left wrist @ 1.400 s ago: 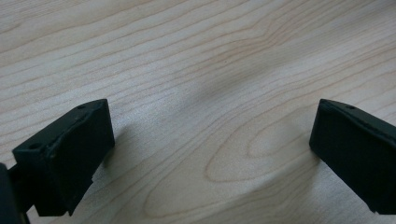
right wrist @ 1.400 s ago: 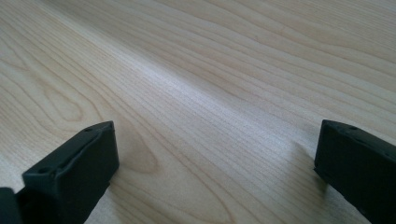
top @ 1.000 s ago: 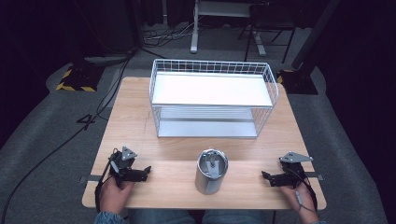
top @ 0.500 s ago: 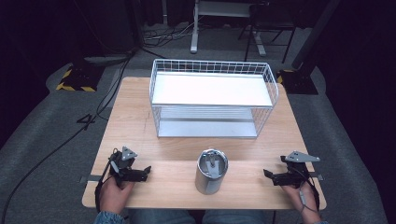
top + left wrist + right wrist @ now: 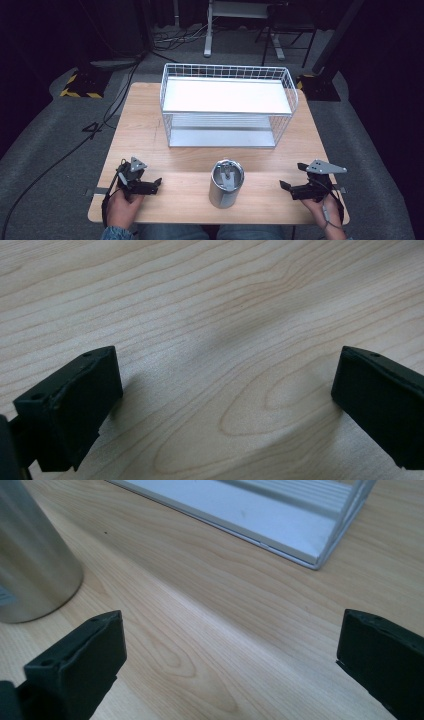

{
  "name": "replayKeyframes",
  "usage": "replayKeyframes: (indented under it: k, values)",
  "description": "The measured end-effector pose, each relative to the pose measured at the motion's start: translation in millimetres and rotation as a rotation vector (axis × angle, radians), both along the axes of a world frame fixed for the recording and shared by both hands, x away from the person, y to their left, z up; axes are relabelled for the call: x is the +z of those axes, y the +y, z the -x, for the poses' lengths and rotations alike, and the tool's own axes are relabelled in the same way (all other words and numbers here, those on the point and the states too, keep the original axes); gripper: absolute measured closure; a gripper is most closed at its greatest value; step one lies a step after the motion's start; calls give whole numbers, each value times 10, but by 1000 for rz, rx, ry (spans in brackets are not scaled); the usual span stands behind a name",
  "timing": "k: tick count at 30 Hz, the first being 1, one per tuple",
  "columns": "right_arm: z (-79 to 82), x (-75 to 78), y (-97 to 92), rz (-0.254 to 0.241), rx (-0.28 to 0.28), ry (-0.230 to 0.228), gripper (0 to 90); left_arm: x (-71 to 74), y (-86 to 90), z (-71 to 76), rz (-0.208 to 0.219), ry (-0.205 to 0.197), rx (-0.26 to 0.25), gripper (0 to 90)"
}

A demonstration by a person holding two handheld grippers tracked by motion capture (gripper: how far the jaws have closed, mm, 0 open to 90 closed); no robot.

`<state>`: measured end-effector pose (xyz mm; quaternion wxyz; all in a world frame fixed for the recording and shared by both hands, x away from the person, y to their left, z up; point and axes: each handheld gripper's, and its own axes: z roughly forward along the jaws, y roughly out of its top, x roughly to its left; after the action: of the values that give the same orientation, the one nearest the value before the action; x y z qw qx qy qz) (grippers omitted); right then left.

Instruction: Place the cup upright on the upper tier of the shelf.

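Observation:
A steel tumbler (image 5: pixel 226 184) with a lid stands upright near the front edge of the wooden table (image 5: pixel 145 130), between my two hands. It also rises at the left of the right gripper view as the tumbler (image 5: pixel 30 565). My left gripper (image 5: pixel 156 183) rests low at the front left, open, with bare wood between its jaws (image 5: pixel 225 405). My right gripper (image 5: pixel 283 186) sits at the front right, open and empty (image 5: pixel 230 665), pointing toward the tumbler.
A white wire rack (image 5: pixel 227 105) with two shelves stands at the middle back of the table; its lower shelf (image 5: pixel 240 515) runs across the top of the right gripper view. Dark floor, cables and stands surround the table.
The right hand and its gripper have shifted slightly to the right and toward the front edge. The left gripper and the tumbler have not moved.

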<state>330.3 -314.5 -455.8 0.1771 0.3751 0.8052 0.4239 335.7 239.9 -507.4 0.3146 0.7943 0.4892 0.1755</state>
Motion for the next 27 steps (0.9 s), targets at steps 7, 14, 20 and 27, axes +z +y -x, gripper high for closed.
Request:
replayKeyframes:
  k: [7,14,20,27]
  values:
    - [75,159,121,6,38,-31,0,0,1,0,0,0,-1,3]
    - [131,273,203,-22,70,-47,0,0,0,0,0,0,0,3]
    - [168,345,261,-28,91,-65,0,0,0,0,0,0,0,3]
    - [183,391,350,-49,123,-74,0,0,1,0,0,1,-1,3]
